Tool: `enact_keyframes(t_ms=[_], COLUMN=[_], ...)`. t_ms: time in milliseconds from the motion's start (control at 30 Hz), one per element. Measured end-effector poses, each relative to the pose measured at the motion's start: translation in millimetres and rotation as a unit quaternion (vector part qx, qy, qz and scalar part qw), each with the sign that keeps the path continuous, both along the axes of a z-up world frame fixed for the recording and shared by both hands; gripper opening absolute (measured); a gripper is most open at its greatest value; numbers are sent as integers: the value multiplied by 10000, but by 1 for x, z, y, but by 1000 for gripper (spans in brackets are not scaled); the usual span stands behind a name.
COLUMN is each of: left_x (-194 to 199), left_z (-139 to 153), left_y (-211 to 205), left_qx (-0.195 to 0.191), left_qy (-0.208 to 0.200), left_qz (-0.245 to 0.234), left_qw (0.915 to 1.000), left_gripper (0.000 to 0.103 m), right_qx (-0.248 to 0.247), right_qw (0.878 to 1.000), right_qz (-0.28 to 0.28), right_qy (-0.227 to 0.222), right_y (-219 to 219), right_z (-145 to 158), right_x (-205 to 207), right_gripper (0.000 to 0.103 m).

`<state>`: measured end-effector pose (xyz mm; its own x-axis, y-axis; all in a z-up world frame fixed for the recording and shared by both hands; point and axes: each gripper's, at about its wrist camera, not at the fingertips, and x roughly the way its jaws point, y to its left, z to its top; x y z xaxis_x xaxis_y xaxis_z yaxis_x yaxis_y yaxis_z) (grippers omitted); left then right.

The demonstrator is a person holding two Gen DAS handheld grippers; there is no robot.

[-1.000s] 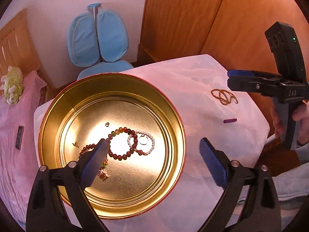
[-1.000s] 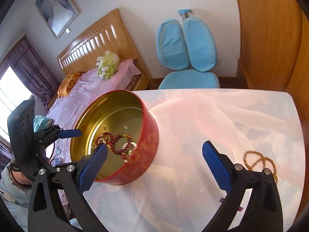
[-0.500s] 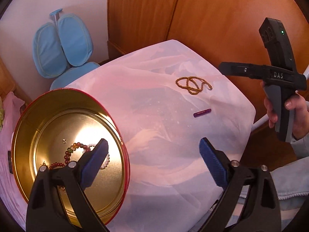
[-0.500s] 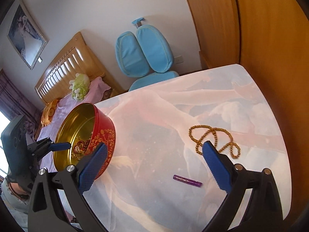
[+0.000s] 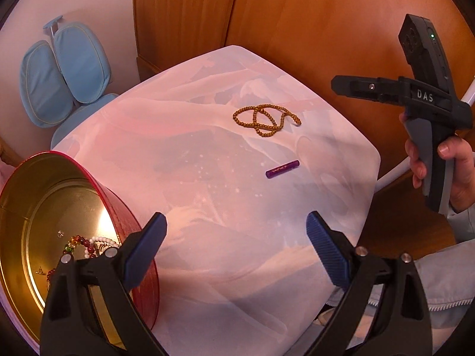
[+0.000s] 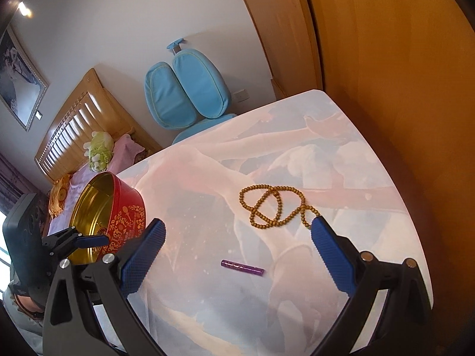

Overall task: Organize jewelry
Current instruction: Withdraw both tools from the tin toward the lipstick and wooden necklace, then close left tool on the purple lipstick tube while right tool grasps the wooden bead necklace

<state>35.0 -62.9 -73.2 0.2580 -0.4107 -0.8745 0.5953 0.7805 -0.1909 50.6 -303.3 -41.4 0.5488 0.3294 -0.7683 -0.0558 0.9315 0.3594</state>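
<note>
The right gripper [image 6: 237, 238], jaws gaping and empty, is hovering nearest the wooden bead necklace [image 6: 274, 206], lying just beyond its fingertips, long axis left-right; the left gripper [image 5: 236, 231], also spread, is hanging farther off.

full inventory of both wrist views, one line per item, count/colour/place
round tin: 1, red outside with gold pattern, gold inside, table's left end
beaded bracelets: several, red, white and multicoloured, inside the tin; exact count unclear
wooden bead necklace: 1, brown, looped on the tablecloth, far right part
small cylinder: 1, purple, on the tablecloth nearer than the necklace
tablecloth: 1, pale pink-white, covers the table
chair: 1, light blue, beyond the table
bed: 1, wooden headboard, pink cover, green plush toy on it
framed picture: 1, on the wall
left gripper: black, blue pads, open, empty
right gripper: same, open, empty
hand: 1, on the right gripper's handle
</note>
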Motion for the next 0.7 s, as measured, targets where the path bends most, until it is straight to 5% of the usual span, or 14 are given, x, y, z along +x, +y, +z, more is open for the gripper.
enact_keyframes(t_ms=[533,700], left_x=[12,10], left_z=[-33,-44], left_y=[-7,-26], left_qx=[168,346], left_qy=[342,286], left_qz=[312,71], left_qw=[9988,9990], left_gripper=[92,92], right_qx=[-218,-249], right_qw=[9974,9972], right_qz=[-662,-669], right_qy=[171,245], right_y=[-26,-31], right_z=[-21,-29], right_x=[-4,-5], right_gripper=[99,99])
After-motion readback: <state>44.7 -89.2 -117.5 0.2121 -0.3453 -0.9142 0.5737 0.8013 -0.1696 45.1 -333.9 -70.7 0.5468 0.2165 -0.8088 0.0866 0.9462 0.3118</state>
